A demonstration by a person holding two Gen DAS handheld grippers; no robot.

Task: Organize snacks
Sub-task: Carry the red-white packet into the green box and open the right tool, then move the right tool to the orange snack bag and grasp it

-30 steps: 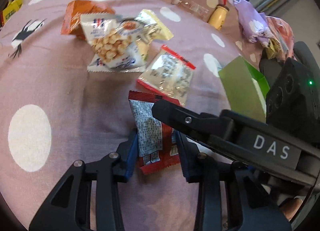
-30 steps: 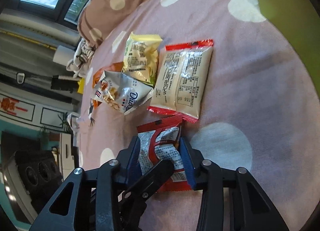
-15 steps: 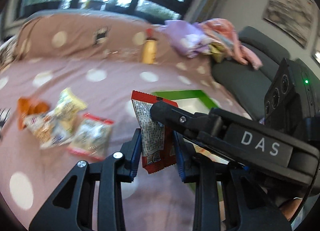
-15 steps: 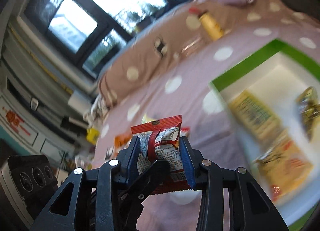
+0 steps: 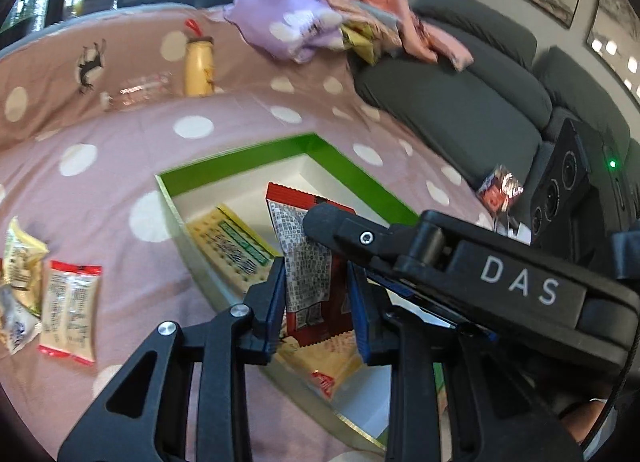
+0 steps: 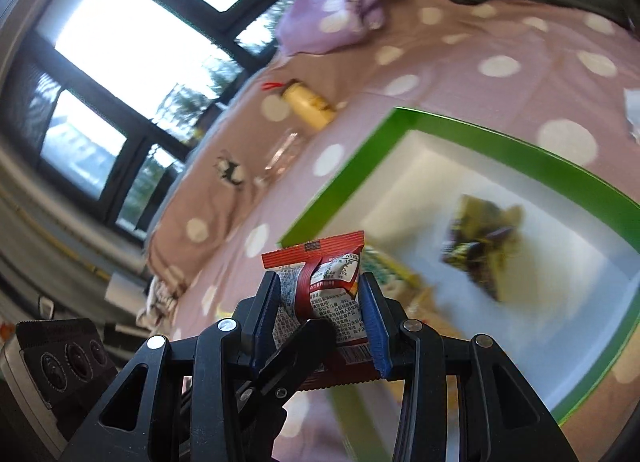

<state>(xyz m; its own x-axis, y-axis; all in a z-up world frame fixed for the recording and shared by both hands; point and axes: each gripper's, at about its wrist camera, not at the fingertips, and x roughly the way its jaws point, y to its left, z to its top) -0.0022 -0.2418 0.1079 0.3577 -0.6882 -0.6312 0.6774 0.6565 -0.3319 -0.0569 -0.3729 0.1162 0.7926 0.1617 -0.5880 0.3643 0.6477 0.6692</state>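
So both my grippers, left (image 5: 316, 308) and right (image 6: 320, 312), clamped on the red snack packet (image 5: 306, 262), just carried it off the blanket over the green box (image 5: 240, 151), drop's next.

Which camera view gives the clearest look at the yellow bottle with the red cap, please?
The left wrist view shows the yellow bottle best: it stands upright on the spotted cover, sharp, red cap and printed body both plain. The right wrist view also has the bottle, but smaller, tilted by the camera's roll and smeared by motion blur, so only its colours read.
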